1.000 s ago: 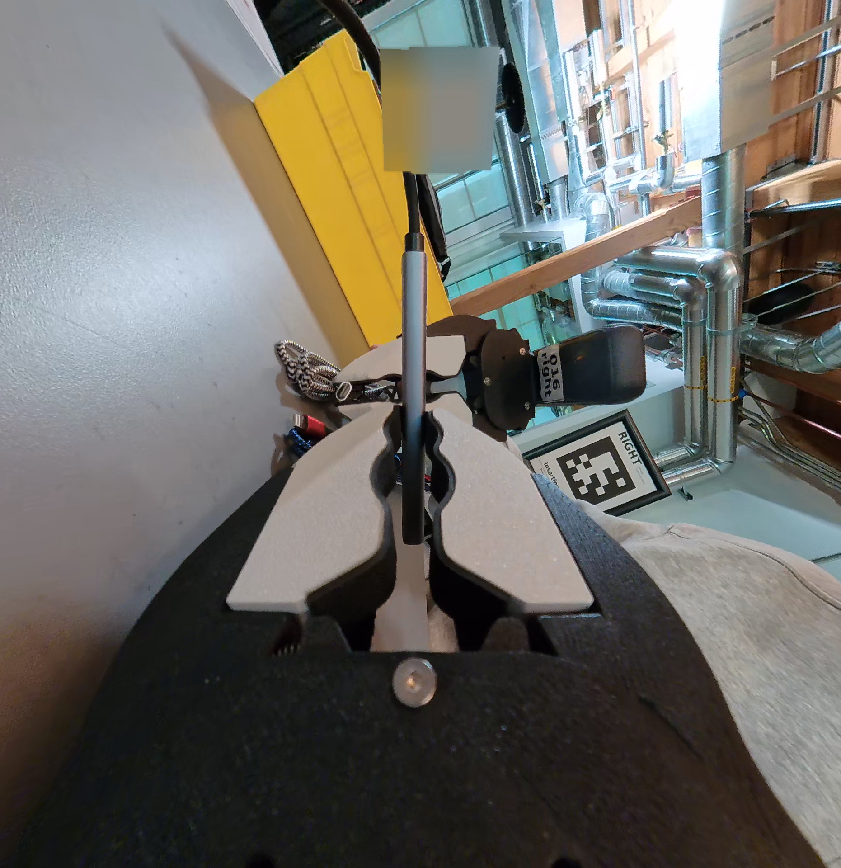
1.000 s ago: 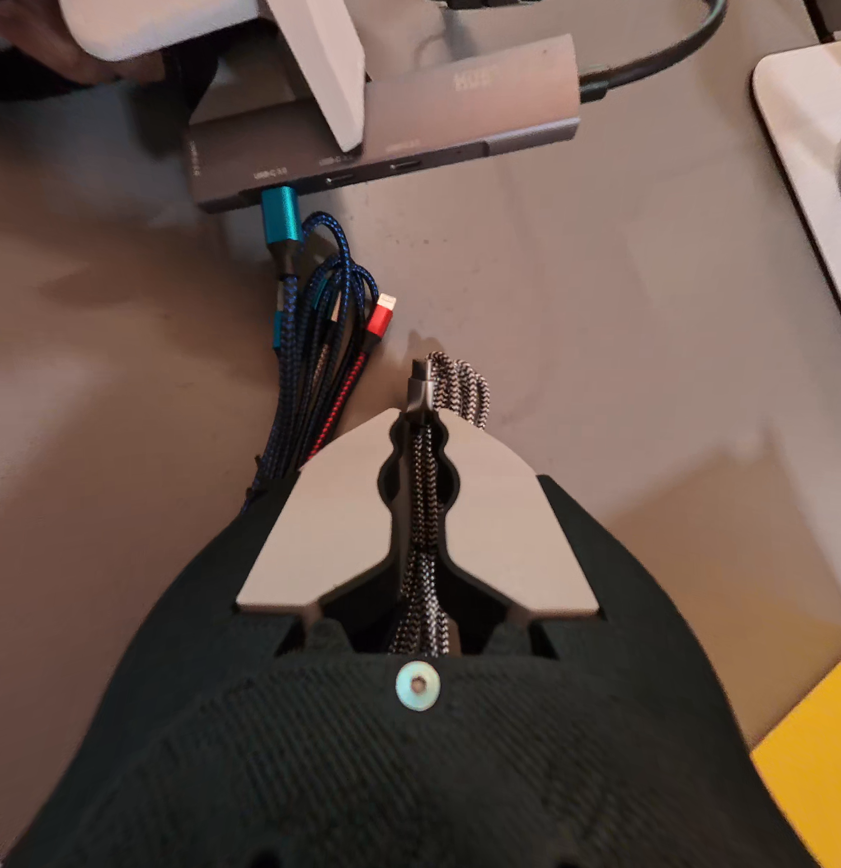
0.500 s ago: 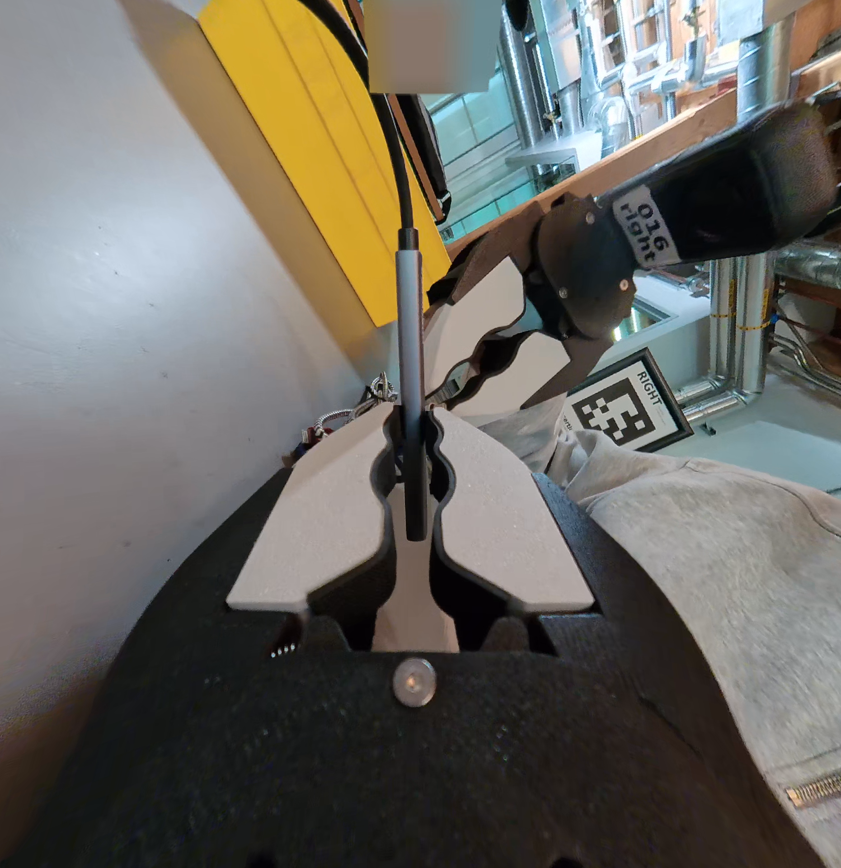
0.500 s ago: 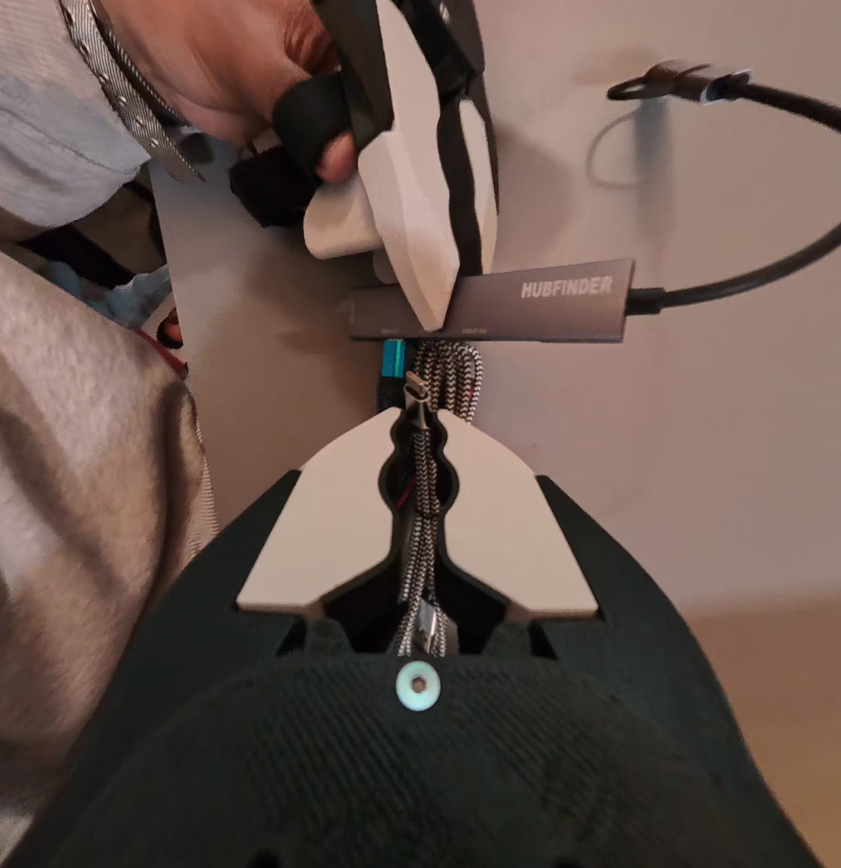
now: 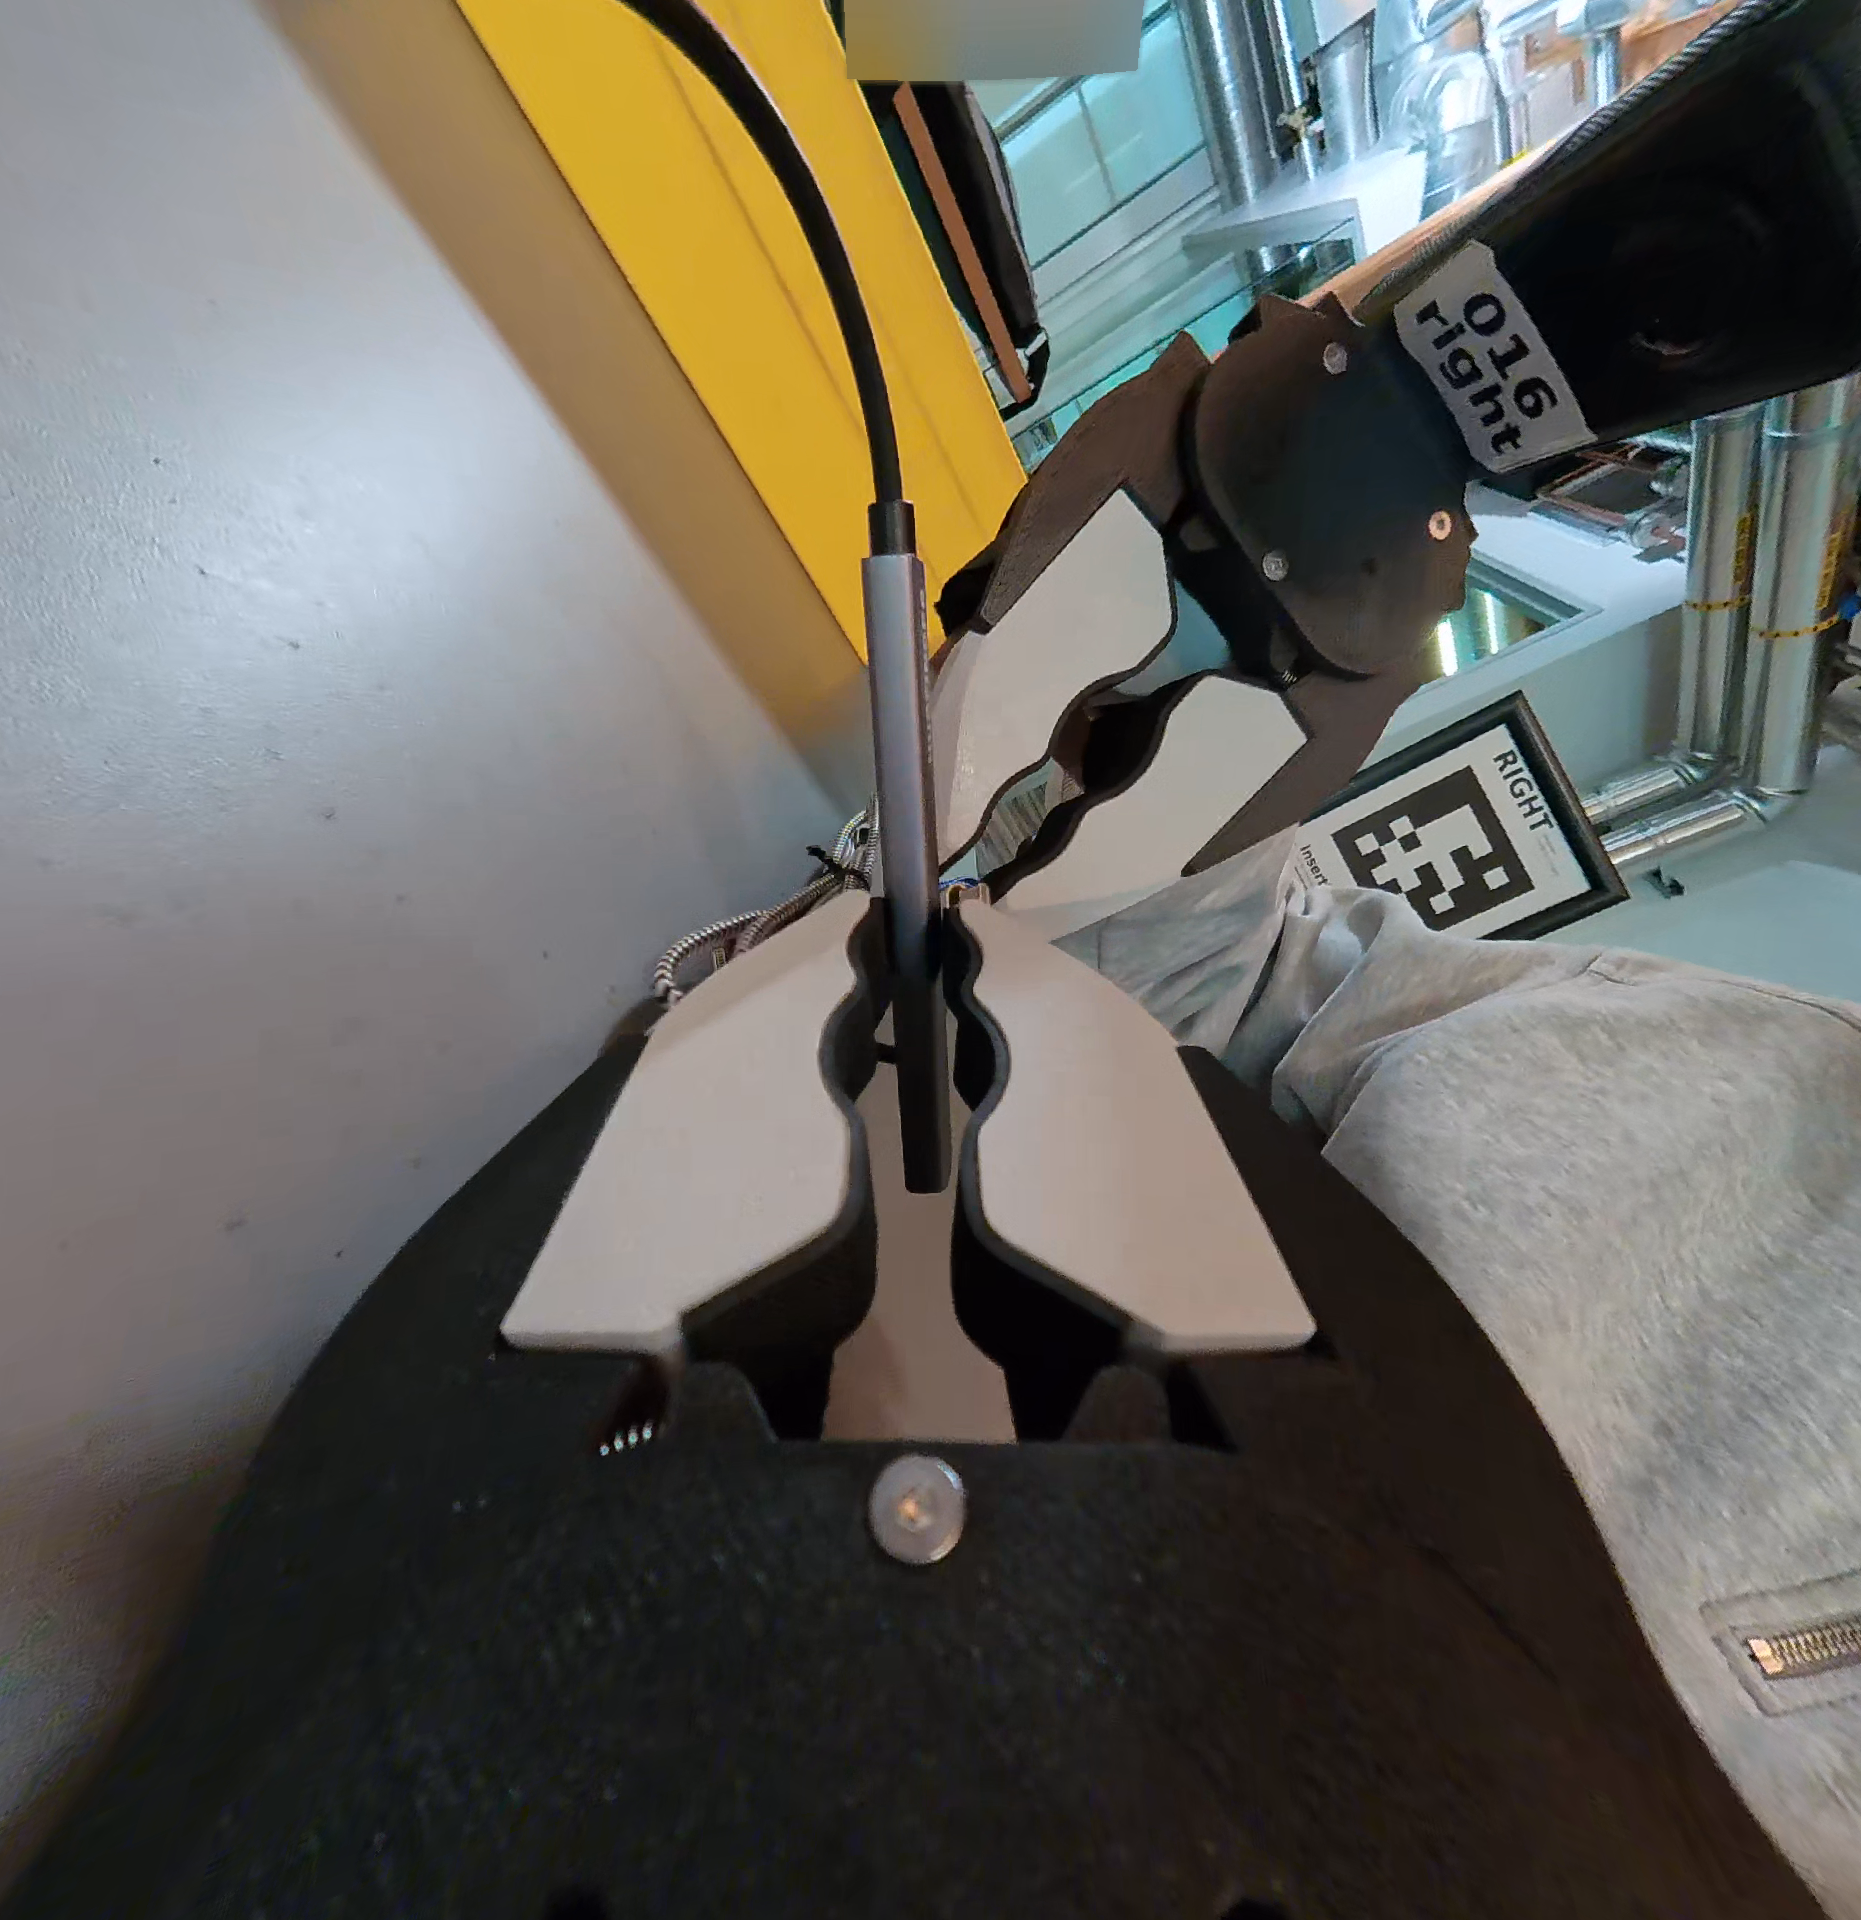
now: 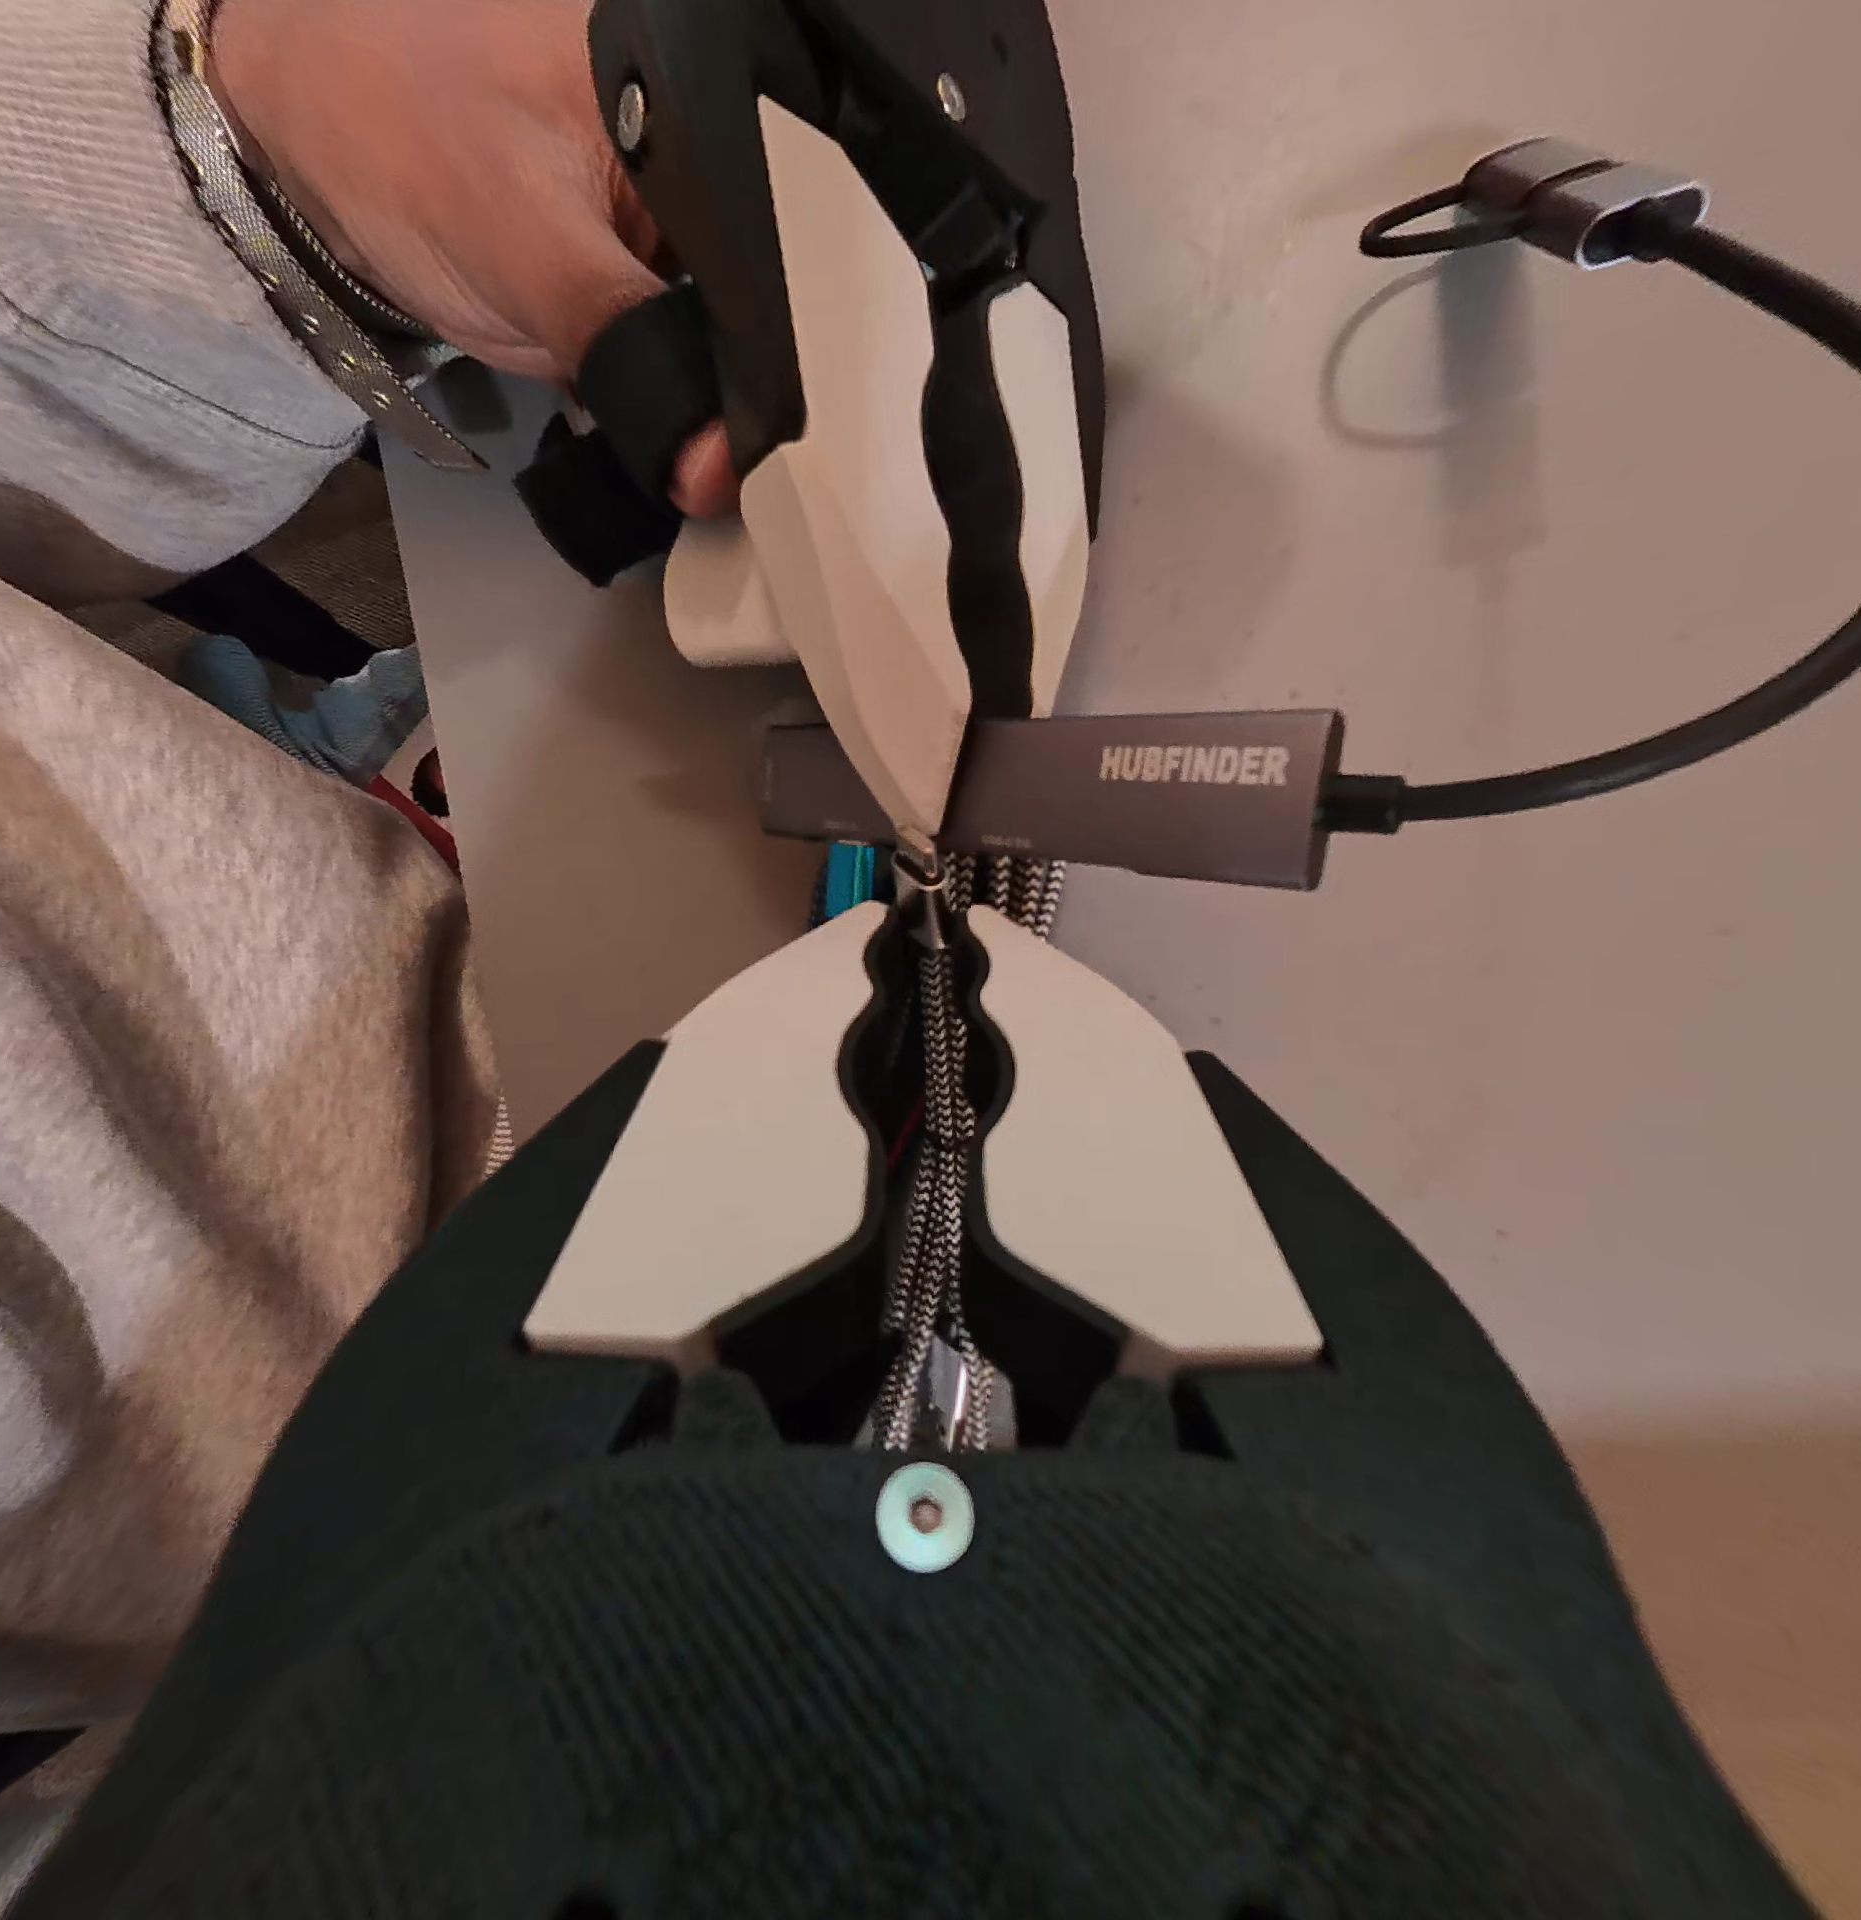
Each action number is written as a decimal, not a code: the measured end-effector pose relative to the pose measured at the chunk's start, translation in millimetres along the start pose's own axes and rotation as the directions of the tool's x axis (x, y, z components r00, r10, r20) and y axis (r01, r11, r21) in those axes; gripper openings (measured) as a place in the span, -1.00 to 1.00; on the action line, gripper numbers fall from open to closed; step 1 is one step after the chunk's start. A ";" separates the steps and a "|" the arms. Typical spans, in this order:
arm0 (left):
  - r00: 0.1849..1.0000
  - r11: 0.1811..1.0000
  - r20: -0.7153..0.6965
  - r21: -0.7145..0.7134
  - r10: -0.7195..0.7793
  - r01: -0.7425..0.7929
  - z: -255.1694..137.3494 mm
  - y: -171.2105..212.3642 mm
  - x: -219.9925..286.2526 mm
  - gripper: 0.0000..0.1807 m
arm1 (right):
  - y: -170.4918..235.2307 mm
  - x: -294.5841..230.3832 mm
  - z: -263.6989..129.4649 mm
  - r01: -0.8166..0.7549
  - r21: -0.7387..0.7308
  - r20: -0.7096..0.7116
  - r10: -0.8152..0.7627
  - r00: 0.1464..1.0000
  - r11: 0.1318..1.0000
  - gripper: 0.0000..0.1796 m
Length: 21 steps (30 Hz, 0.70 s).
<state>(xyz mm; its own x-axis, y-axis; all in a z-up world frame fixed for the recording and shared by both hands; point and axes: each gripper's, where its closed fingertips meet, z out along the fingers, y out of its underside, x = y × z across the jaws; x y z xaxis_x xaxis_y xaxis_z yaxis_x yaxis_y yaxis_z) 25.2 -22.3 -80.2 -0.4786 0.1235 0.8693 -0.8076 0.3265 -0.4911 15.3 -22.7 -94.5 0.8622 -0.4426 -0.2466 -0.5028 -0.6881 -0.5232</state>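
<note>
Your left gripper (image 5: 910, 940) is clamped edge-on around the slim grey hub (image 6: 1144, 795), stiff and light, lifted above the pale table (image 6: 1425, 1039). Your right gripper (image 6: 931, 920) pinches the floppy braided cable (image 6: 931, 1101) just behind its rigid plug (image 6: 918, 868), which nearly touches the hub's ports.

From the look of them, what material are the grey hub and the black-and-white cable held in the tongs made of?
Grey hub: probably anodised aluminium, judging by its matte, even metallic sheen and crisp edges; painted plastic is possible. The left tongs clamp it.
Black-and-white cable: a woven textile sleeve, likely nylon, shown by its herringbone braid. Its plug looks like bright metal. The right tongs grip it.
</note>
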 end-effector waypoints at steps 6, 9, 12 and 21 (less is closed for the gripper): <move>1.000 1.000 -0.014 0.004 -0.003 0.003 -0.2 0.1 1.6 -0.89 | -1.6 -0.7 2.4 -0.027 0.026 0.017 0.027 0.999 0.999 -0.90; 0.999 1.000 -0.033 0.001 -0.013 0.013 -0.1 0.6 3.5 -0.88 | -2.1 -1.0 2.3 -0.039 0.041 0.026 0.038 0.999 0.998 -0.90; 0.998 1.000 -0.053 0.005 -0.017 0.018 0.1 0.6 5.9 -0.82 | -2.1 -0.5 2.3 -0.045 0.051 0.021 0.044 0.999 0.998 -0.90; 0.999 0.999 -0.029 -0.033 0.025 -0.026 6.9 7.1 8.1 -0.68 | -2.5 -3.2 7.0 -0.028 0.041 -0.001 0.028 1.000 0.999 -0.90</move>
<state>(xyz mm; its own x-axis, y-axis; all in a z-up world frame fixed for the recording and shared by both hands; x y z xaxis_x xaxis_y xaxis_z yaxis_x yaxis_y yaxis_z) 13.3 -25.4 -77.0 -0.4883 0.1589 0.8581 -0.7833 0.3537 -0.5112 14.2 -15.5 -98.1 0.8475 -0.4625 -0.2603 -0.5240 -0.6513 -0.5488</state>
